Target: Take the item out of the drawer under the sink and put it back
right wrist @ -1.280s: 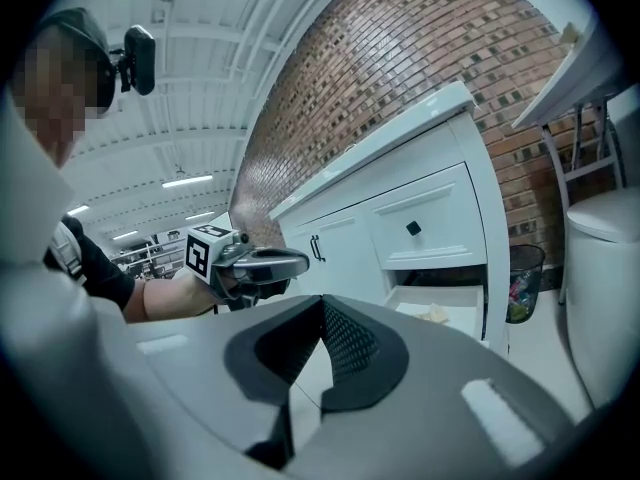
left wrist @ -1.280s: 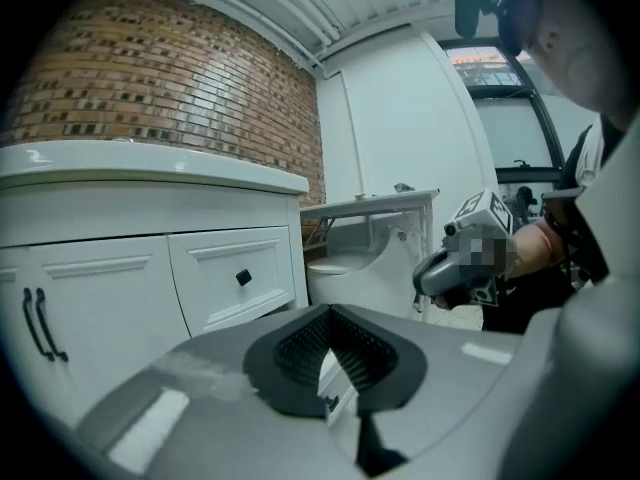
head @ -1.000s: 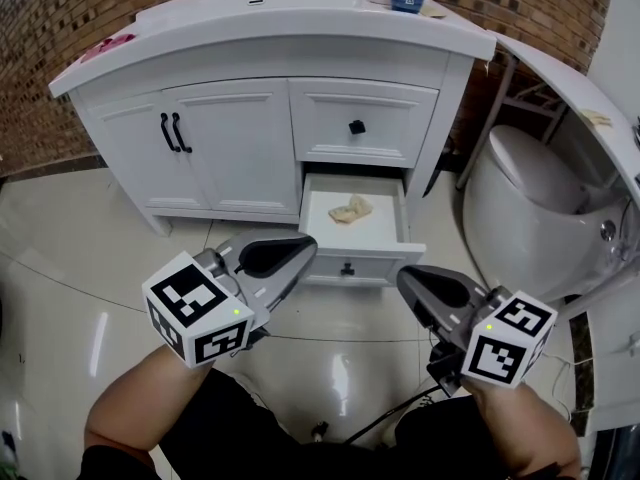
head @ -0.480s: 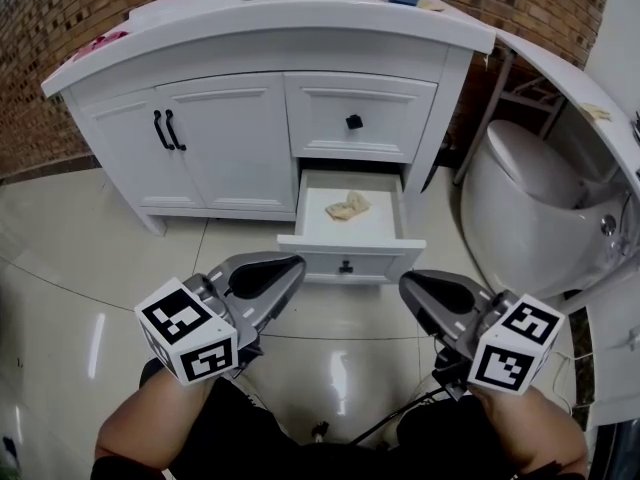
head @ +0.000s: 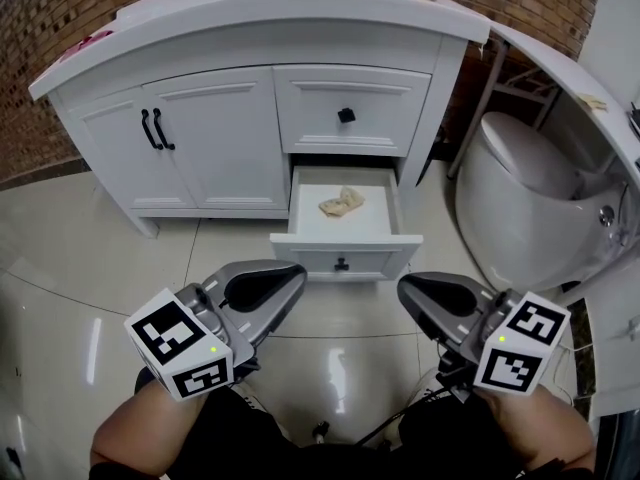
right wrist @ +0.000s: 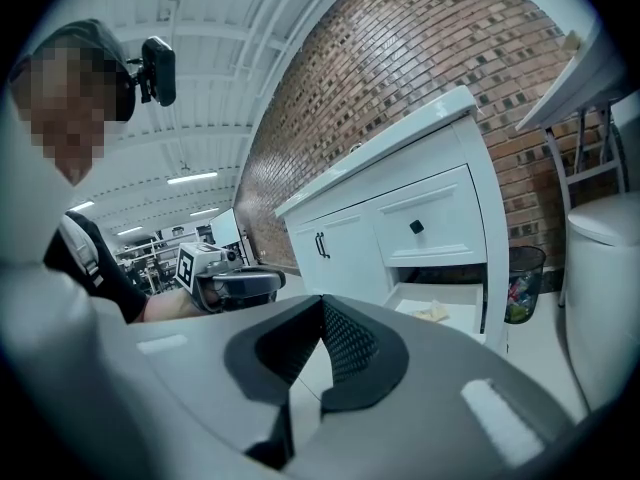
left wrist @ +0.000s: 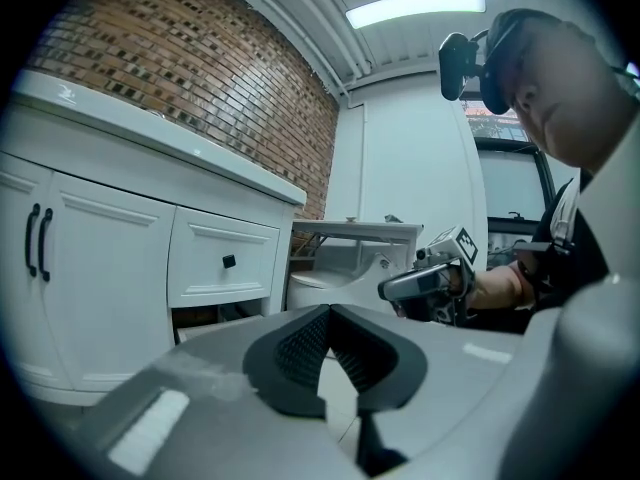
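Head view: item [head: 341, 203] in drawer [head: 300, 256], well apart fr. L gripper [head: 293, 276], R gripper [head: 407, 288].

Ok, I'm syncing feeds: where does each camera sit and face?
Head view: on the person's head, looking steeply down at the vanity and its open drawer; forearms, left gripper and right gripper show.
Left gripper view: rides the left gripper, looking along its shut jaws past the vanity; right gripper beyond.
Right gripper view: likewise, shut jaws toward the drawer; left gripper beyond.
Shared: head and right gripper views both show the drawer's item.
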